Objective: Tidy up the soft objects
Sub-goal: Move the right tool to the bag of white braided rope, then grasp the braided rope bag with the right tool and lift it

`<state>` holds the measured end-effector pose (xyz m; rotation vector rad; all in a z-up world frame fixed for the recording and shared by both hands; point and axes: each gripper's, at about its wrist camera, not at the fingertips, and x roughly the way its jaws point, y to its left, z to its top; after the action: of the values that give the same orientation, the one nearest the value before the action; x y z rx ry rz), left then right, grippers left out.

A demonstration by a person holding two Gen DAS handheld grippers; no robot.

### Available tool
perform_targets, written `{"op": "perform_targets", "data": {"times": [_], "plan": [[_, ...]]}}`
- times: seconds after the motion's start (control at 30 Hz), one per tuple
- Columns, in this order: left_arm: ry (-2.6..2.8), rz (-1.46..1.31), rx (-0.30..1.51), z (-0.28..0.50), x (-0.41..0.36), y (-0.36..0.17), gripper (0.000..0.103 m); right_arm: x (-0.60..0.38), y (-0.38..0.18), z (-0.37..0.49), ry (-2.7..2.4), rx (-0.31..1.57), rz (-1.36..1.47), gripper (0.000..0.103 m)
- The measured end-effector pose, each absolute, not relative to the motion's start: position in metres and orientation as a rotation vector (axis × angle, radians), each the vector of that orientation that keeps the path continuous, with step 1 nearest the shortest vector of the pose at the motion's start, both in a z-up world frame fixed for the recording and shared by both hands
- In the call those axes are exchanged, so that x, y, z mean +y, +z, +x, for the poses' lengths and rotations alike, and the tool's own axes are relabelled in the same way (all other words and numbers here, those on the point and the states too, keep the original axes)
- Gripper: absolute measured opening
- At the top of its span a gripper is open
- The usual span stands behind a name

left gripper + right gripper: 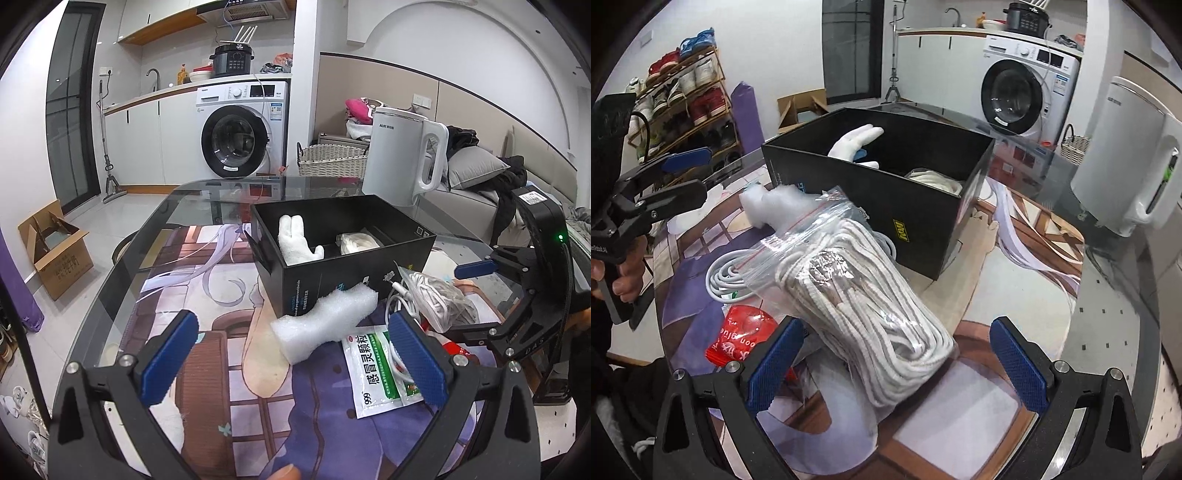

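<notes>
A black box [354, 269] [916, 206] stands on the printed mat. Inside it lie a white glove [293, 236] [855, 142] and a bundle of white cord [356, 242] [936, 181]. A white foam piece [325, 321] [772, 205] leans against the box's front wall. My left gripper [295, 354] is open, its blue pads either side of the foam and a little short of it. A clear zip bag of white rope [864, 306] [439, 299] lies between the open fingers of my right gripper [894, 365], which is not touching it.
A green-and-white medicine sachet [376, 369], a coiled white cable [726, 275] and a red packet [742, 338] lie on the mat. A white kettle [402, 155] [1126, 166] stands behind the box. The glass table's rim [122, 266] curves at the left.
</notes>
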<state>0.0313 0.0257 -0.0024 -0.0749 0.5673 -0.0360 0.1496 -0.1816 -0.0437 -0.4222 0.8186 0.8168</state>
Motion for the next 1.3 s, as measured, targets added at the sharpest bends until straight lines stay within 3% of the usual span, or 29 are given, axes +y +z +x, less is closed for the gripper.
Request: {"op": "perform_targets", "data": {"times": [0.27,0.33,0.6,1.3], "plan": [[-0.039,-0.066,0.57,0.031,0.024,-0.004,0.103,-0.171,-0.052,0.162,0.919,0.866,-0.396,0.1],[-0.038,-0.067,0.572,0.031,0.024,-0.004,0.103,-0.171,-0.053,0.161,0.947,0.881,-0.368,0.085],[-0.037,-0.065,0.575,0.031,0.023,-0.004,0.103,-0.186,-0.044,0.137,0.934,0.82,-0.304,0.052],[-0.016,-0.059,0.663,0.047,0.02,-0.023,0.103,-0.212,0.004,0.11,0.807,0.684,-0.157,0.049]]}}
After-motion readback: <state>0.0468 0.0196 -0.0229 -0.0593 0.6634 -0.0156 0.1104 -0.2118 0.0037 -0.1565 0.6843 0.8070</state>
